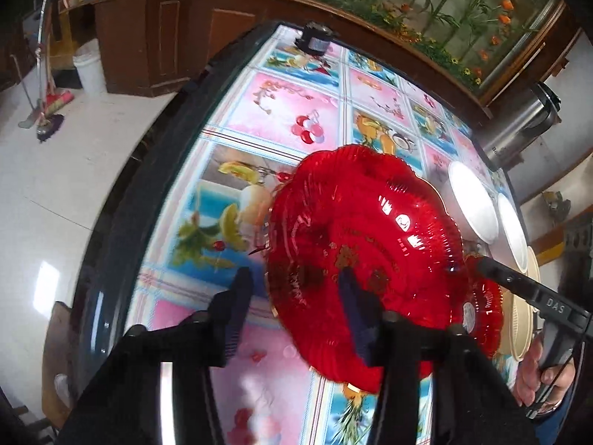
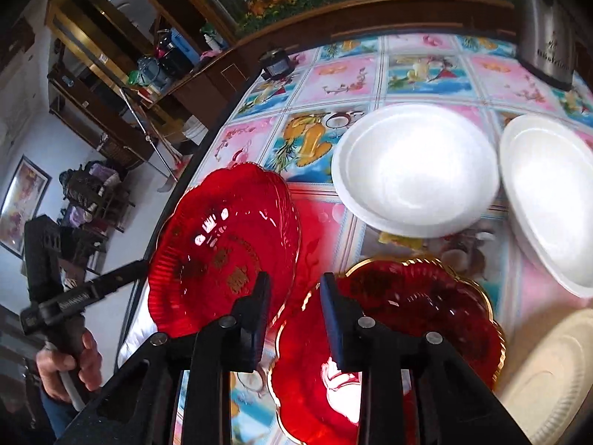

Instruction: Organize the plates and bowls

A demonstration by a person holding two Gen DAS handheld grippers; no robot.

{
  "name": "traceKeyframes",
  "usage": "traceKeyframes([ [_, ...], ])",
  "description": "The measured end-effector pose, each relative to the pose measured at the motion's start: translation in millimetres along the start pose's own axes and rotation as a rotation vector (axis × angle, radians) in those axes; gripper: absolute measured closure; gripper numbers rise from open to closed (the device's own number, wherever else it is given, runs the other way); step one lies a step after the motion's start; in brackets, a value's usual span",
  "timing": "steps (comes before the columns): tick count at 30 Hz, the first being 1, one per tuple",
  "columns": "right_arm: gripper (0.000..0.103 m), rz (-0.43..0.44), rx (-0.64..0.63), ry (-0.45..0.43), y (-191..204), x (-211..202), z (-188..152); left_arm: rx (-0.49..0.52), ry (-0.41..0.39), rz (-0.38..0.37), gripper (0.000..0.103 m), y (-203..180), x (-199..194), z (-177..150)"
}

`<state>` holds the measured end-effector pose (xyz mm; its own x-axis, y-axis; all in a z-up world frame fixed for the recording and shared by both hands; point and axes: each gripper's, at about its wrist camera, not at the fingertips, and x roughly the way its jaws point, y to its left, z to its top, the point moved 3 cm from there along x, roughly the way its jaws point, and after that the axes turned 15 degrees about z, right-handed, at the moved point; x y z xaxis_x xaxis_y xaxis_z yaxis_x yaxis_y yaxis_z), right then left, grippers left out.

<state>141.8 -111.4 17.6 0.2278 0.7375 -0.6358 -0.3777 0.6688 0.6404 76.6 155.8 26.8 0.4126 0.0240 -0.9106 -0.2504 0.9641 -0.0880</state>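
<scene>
the left claw stands partly open astride the near rim of the red plate: its outer finger hangs over the patterned table just outside the scalloped edge, its inner finger over the plate's hollow, and a strip of cloth shows between the outer pad and the rim, so nothing is pinched. the right claw stands the same way, narrower, astride the near-left rim of the gold-rimmed red plate, with one finger outside the gold edge, one over the dark red inside, and a gap at the pads. the table is the largest thing, covered in pink and blue fruit squares, with a dark edge on its left side. on it, past the right claw, lie two white plates side by side, close together, the second one at the right edge of view. the red plate sits at the table's left edge, hollow side up and tipped a little toward the right wrist camera; the gold-rimmed one lies just to its right, hollow up, nearly flat. both are round and lobed, so neither has a long axis or points any way. a ribbed cream plate lies just right of the gold-rimmed one. a steel pot stands at the far right corner, and a small black device at the far left edge.
</scene>
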Motion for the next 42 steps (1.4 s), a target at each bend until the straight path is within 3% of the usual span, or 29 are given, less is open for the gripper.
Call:
traceKeyframes([
  [3, 0.073, -0.023, -0.002, 0.013, -1.9, 11.0, 6.1, 0.002, 0.011, 0.003, 0.061, -2.2, 9.0, 4.1],
  [5, 0.073, -0.027, -0.005, 0.029, -2.5, 18.6, 8.5, 0.012, 0.006, 0.033, 0.079, -3.6, 13.7, 5.7],
  [8, 0.073, -0.053, -0.002, 0.043, -6.9, 28.3, 9.6, 0.021, -0.004, 0.047, 0.090, -3.2, 15.9, 3.8],
  [10, 0.087, -0.043, 0.005, 0.056, -8.2, 33.1, 8.2, 0.023, -0.010, 0.038, 0.090, -2.0, 15.8, 2.0],
  [14, 0.094, -0.052, 0.014, 0.050, -10.0, 35.3, 3.7, 0.031, -0.023, 0.053, 0.090, -2.1, 10.7, -6.2],
  [24, 0.094, 0.006, -0.025, 0.077, 16.5, 30.4, -33.4, 0.008, -0.095, 0.078, 0.090, 23.4, -30.3, -54.3],
  [30, 0.094, 0.054, -0.051, 0.123, 35.9, 33.8, -68.1, -0.020, -0.118, 0.088, 0.081, 40.5, -49.3, -93.4],
  [37, 0.091, 0.068, -0.086, 0.133, 44.6, 38.8, -87.1, -0.044, -0.128, 0.095, 0.081, 47.2, -51.1, -106.7],
  [42, 0.088, 0.080, -0.097, 0.129, 43.2, 26.8, -92.1, -0.041, -0.152, 0.093, 0.065, 42.7, -58.8, -111.7],
])
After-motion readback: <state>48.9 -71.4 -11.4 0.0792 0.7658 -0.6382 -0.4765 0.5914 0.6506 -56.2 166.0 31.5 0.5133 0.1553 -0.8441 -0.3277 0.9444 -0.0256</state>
